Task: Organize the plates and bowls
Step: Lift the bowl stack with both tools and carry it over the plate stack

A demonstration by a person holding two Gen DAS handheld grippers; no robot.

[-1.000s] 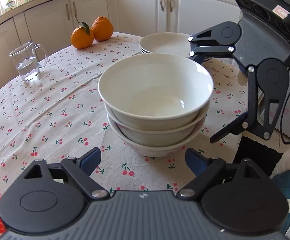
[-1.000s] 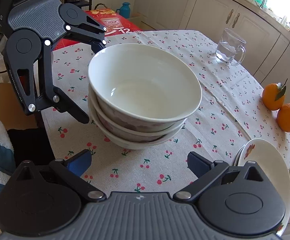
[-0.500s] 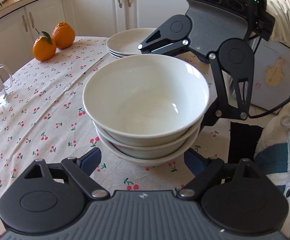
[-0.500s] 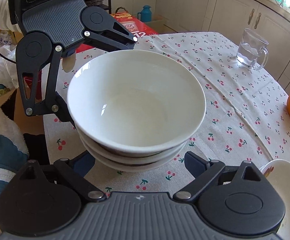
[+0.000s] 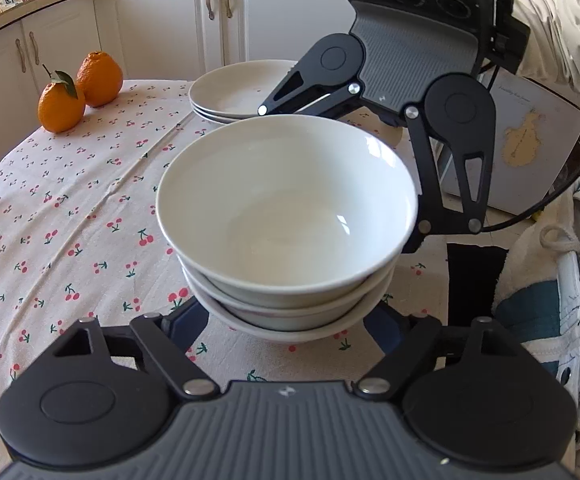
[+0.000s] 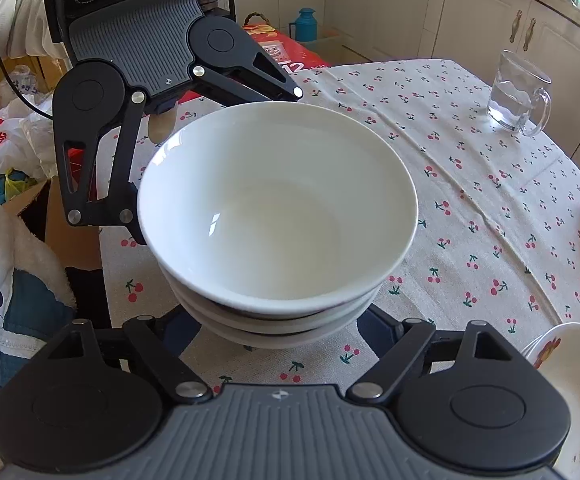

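Both grippers have closed in on the bowl stack (image 5: pixel 286 240) mid-table w/ jaws closing, left gripper (image 5: pixel 286 326) and right gripper (image 6: pixel 280 326) each straddling its base, pad contact hidden, so uneven squeeze could tip bowls toward the plates (image 5: pixel 238 94).

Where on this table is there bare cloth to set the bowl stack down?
Bare tablecloth lies between the bowl stack, the oranges and the glass mug. It is crowded at the stack, where the left gripper and right gripper are closing around it, and by the plates.
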